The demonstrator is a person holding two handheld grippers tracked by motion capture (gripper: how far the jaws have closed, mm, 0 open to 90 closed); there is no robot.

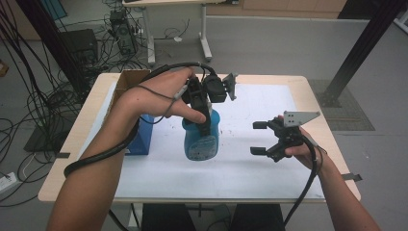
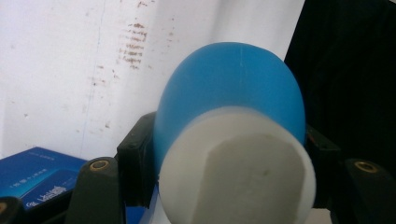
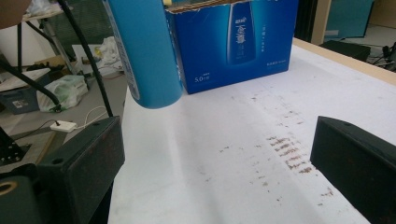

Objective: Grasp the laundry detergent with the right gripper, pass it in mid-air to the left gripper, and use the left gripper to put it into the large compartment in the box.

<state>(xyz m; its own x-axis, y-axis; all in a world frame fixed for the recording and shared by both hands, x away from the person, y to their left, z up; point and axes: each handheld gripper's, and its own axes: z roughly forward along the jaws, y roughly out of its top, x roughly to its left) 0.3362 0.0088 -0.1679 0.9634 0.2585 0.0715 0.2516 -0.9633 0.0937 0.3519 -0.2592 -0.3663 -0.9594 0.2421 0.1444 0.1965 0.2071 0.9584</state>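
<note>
Where the white sheet (image 1: 269, 144) covers the table (image 1: 72, 144), I see it speckled with small brown marks. My left hand-held gripper (image 1: 206, 124) is clamped on the white-capped neck of the blue bottle (image 1: 201, 140), which hangs clear of the sheet near the table's middle. My right hand-held gripper (image 1: 258, 138) sits well apart to the right, jaws wide with nothing between them. An opened blue carton (image 1: 139, 137) stands at the left. Behind, cables (image 1: 29, 96) tangle across the grey floor (image 1: 269, 48).
</note>
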